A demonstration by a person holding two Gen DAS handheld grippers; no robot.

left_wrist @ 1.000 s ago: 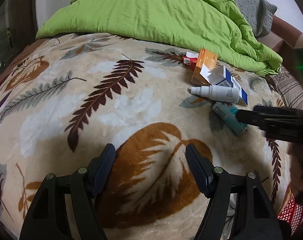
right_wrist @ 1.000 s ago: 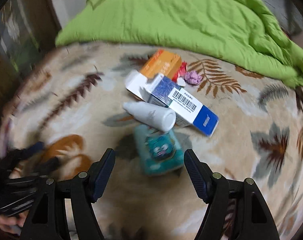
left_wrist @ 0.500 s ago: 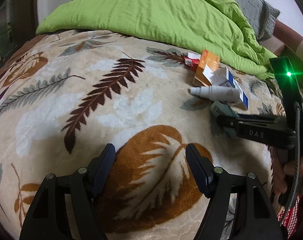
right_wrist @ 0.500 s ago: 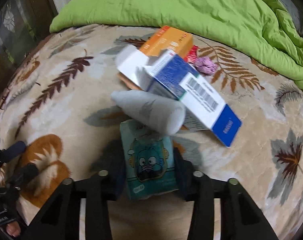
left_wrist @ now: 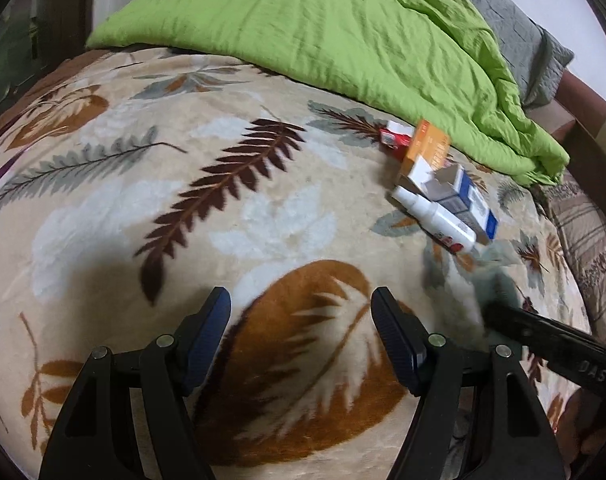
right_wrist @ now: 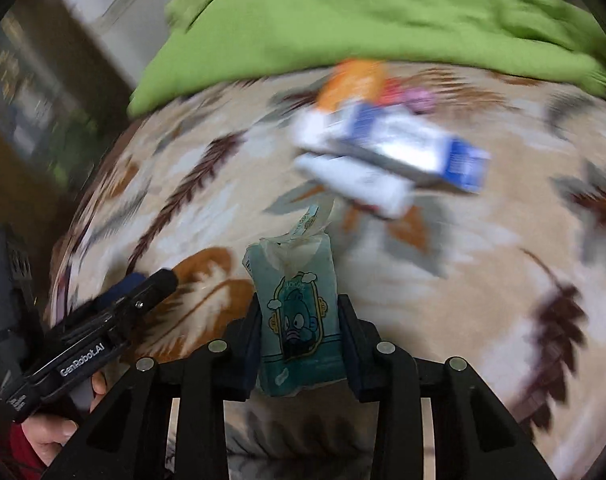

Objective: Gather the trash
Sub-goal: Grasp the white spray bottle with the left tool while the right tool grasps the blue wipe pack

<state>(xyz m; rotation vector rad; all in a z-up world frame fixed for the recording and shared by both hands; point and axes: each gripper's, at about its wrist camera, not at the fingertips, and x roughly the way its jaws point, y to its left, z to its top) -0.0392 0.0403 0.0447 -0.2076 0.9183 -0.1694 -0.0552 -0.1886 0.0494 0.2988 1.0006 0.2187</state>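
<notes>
The right gripper (right_wrist: 299,334) has its jaws closed on the teal tissue packet (right_wrist: 297,304), which sits low in the centre of the right wrist view, pinched across its width with its torn top and a paper flap sticking up toward the middle of the frame. The packet looks soft and very light: a thin plastic wrap with little left inside, so it should crumple rather than resist, and a hold across the flat middle, as here, seems safer than one on the loose flap, which could tear or slip free. The left gripper (left_wrist: 301,334) hangs at the bottom of its own view with jaws wide apart and nothing between them, over a brown leaf on the leaf-patterned blanket (left_wrist: 263,220). The rest of the trash lies on the bed in the right of the left wrist view, near the edge of the green duvet (left_wrist: 343,32): a white bottle (left_wrist: 435,218) touching a blue and white carton (left_wrist: 469,200), an orange carton (left_wrist: 427,148) behind them, and a small red and white packet (left_wrist: 395,136) just beyond. The cartons look open and probably empty, so light but easily crushed; they are best taken across the narrow faces. The bottle is round, smooth and apt to roll, so mid-body is the likely place.
</notes>
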